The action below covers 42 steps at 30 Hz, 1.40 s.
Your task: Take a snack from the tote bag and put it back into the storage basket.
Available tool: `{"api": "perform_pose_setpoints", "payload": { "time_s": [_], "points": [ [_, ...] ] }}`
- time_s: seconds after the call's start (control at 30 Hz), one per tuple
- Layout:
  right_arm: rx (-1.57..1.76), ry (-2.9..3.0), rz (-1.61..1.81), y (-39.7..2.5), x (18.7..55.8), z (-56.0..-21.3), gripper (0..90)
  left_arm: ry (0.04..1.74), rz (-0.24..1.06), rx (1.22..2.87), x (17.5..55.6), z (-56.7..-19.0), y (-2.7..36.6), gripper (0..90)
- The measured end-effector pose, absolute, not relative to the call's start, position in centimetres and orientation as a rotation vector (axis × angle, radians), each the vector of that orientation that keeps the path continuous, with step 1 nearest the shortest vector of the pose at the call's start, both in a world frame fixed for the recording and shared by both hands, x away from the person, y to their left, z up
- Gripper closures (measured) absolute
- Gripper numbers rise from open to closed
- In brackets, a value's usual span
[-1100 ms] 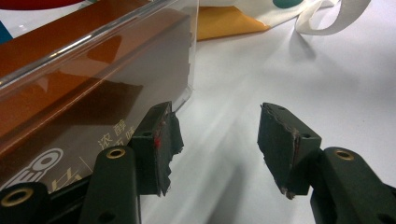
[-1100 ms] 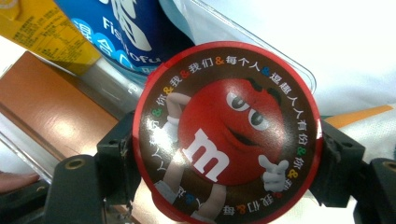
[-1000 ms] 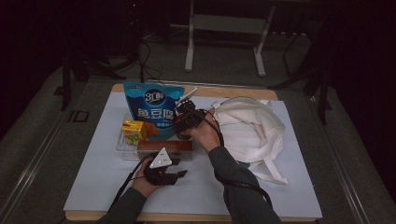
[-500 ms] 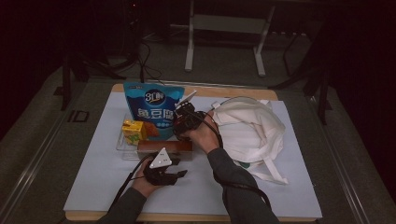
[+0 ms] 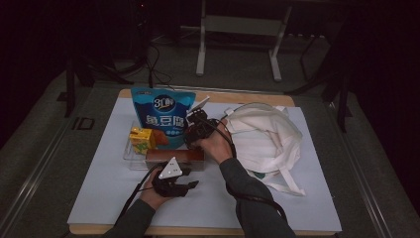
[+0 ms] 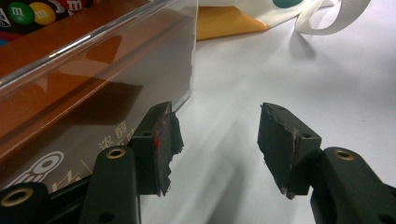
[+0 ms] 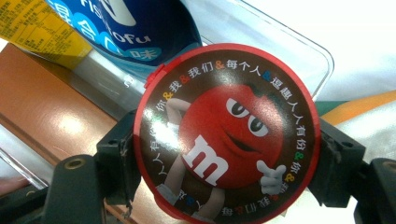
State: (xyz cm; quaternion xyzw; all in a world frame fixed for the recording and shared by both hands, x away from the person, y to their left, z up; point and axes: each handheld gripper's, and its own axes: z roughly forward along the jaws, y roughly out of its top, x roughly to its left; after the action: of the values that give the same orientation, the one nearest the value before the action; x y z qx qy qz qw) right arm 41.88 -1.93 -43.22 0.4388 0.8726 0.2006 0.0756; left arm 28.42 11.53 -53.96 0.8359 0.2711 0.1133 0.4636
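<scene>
White cloth tote bag on right side of surface, loose straps trailing to the near right, green print partly visible at its near edge. Blue snack pouch with white lettering stands upright at far left-centre. Yellow juice carton just left of and nearer than the pouch. White sheet covers the surface, wood edge showing at far and near sides. Metal stand legs on dark floor beyond.

The high view looks forward and down over the table, while 2 gripper views sit close beside the clear tray.
</scene>
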Motion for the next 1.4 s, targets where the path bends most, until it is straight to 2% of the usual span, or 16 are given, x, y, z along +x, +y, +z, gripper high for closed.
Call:
{"api": "perform_pose_setpoints", "payload": {
  "time_s": [0.83,0.9,1.03,1.4],
  "points": [
    [1.281,2.598,0.6,-3.0,41.8,-42.0,26.1,0.668,0.281,2.057,28.4,-53.9,11.6,45.7],
    [1.253,2.61,0.585,-3.0,41.7,-42.0,31.5,0.668,0.28,2.057,28.4,-53.9,11.5,45.7],
    [1.252,2.62,0.59,-3.1,41.7,-41.9,34.8,0.667,0.28,2.057,28.4,-53.9,11.5,45.7],
    [1.251,2.608,0.591,-4.3,41.6,-41.6,35.3,0.667,0.281,2.056,28.4,-53.9,11.5,45.7]
  ]
}}
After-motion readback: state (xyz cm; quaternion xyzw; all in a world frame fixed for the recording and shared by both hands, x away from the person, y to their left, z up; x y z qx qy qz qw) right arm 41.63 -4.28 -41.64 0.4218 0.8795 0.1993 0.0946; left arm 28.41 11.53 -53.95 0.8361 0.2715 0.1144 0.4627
